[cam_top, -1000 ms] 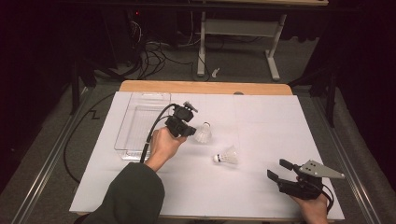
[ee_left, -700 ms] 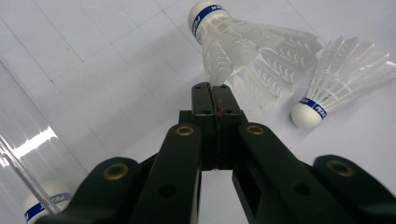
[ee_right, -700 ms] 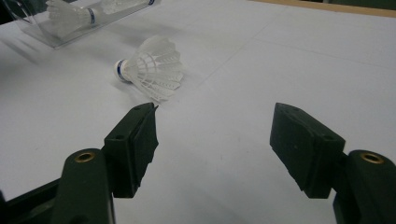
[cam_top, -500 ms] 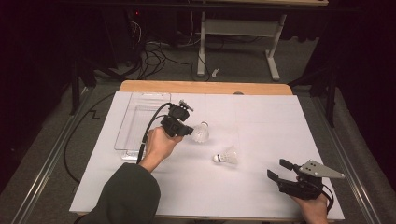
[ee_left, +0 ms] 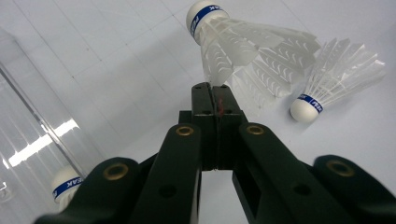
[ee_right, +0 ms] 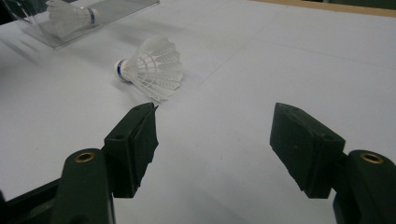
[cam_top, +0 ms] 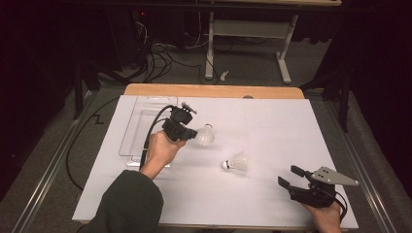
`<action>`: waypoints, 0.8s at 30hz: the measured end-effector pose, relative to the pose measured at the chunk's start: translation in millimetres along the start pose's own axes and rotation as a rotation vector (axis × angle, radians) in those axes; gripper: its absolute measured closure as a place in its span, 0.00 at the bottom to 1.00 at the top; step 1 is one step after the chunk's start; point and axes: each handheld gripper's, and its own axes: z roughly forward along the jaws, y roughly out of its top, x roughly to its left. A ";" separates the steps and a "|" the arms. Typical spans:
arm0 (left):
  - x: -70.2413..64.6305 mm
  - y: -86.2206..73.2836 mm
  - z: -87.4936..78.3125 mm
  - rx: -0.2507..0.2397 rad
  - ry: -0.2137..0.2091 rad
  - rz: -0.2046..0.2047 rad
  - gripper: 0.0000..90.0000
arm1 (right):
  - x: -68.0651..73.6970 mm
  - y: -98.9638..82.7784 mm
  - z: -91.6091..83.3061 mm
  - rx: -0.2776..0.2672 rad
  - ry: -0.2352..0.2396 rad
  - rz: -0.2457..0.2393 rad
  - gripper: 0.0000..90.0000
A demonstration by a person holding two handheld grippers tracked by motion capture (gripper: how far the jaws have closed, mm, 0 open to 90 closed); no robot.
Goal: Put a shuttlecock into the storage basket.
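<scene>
shuttlecock [ee_left: 243,46] in left gripper [ee_left: 215,93] fingers, cork end up.

Bright overhead light on the white table [cam_top: 272,194], dark surroundings, glare on the tray [ee_left: 32,149].

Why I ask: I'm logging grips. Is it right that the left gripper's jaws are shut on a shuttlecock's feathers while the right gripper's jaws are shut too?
Not quite. The left gripper does pinch the shuttlecock by its feathers, but the right gripper has its jaws wide open with nothing between them, as the right gripper view shows.
</scene>
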 end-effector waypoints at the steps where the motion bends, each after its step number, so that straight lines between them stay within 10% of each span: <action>1: 0.9 -0.5 -1.0 -0.002 0.001 -0.003 1.00 | 0.0 0.0 0.0 0.000 0.000 -0.002 0.36; 24: 10.2 -4.4 -14.1 -0.025 0.002 -0.030 1.00 | -0.3 -0.1 0.1 0.002 0.002 -0.002 0.36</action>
